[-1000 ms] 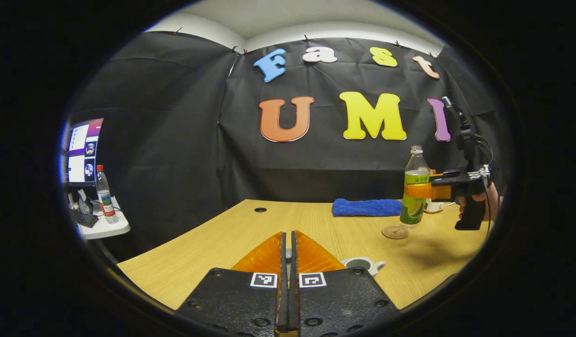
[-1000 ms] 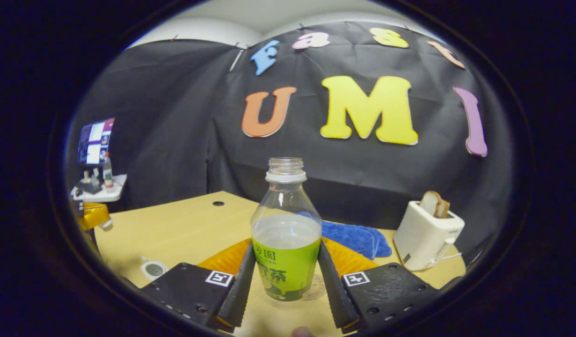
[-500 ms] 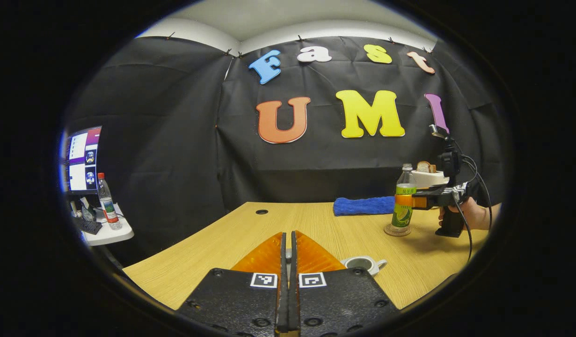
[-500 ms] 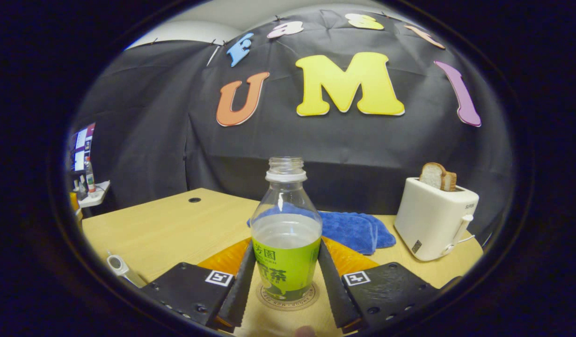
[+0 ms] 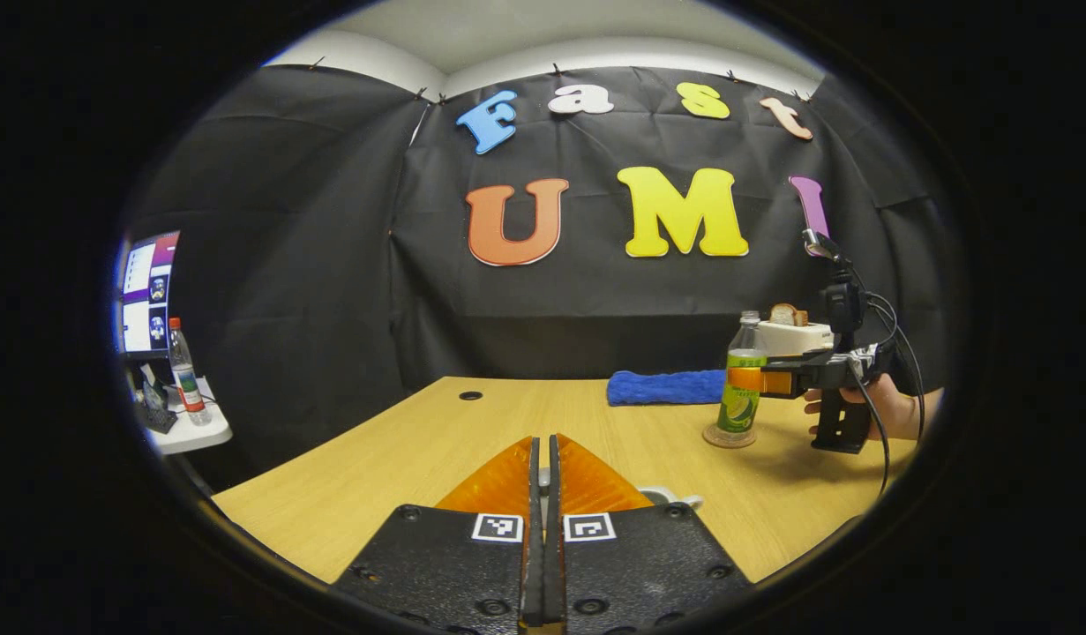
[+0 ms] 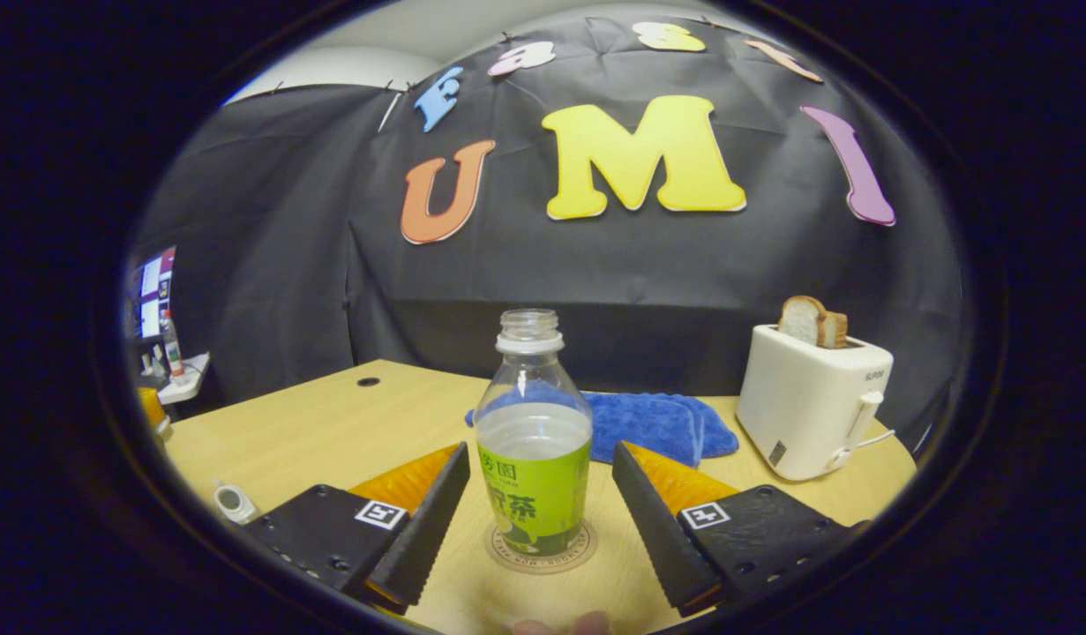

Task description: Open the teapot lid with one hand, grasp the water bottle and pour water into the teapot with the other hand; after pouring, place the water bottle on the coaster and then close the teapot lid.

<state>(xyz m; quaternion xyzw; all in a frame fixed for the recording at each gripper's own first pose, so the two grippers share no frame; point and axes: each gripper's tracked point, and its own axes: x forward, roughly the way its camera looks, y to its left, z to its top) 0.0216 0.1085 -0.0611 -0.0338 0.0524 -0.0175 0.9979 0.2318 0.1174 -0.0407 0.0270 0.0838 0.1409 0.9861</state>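
The right tongs [image 6: 539, 516] stand released, fingers parted and clear of the water bottle [image 6: 532, 459], which stands upright between them on the coaster [image 6: 543, 551], low in the frame's centre. Pulling back crookedly could clip the bottle and tip it.

The left tongs [image 5: 543, 467] are clenched; I cannot tell whether they hold the lid. The teapot [image 5: 668, 495] peeks out just right of them, and a blind lowering could miss its mouth.
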